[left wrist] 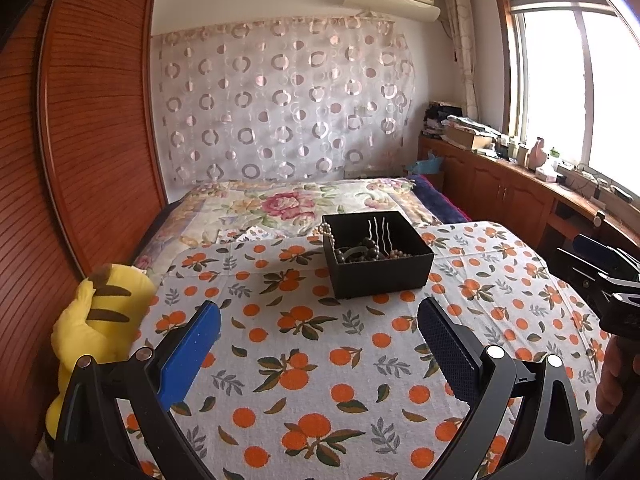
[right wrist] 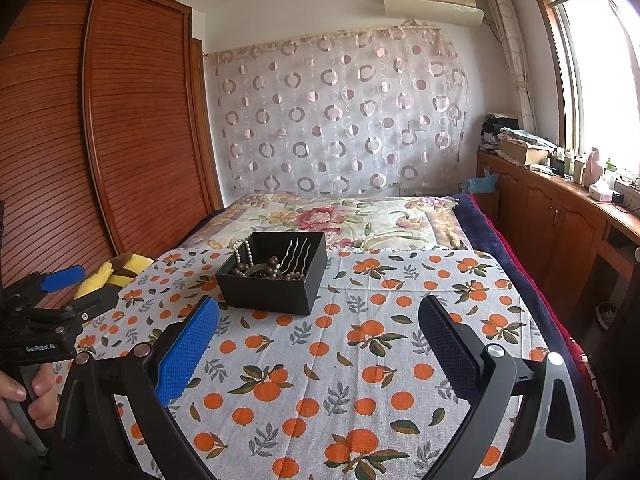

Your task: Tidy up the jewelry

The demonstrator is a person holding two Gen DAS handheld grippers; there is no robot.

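A black open box (left wrist: 380,276) sits on the orange-print cloth (left wrist: 304,360). It holds dark bead bracelets (left wrist: 366,250), silver wavy hairpins (left wrist: 380,232) and a pearl string (left wrist: 326,232) draped over its far left rim. My left gripper (left wrist: 320,320) is open and empty, a short way in front of the box. In the right wrist view the box (right wrist: 268,292) lies ahead and left of my right gripper (right wrist: 318,316), which is open and empty. The left gripper also shows at the left edge of that view (right wrist: 60,288).
A yellow striped plush toy (left wrist: 96,332) lies at the cloth's left edge beside the wooden wardrobe (left wrist: 92,120). A floral bedspread (left wrist: 288,204) lies behind the box. A wooden cabinet (right wrist: 560,216) with clutter runs under the window at right.
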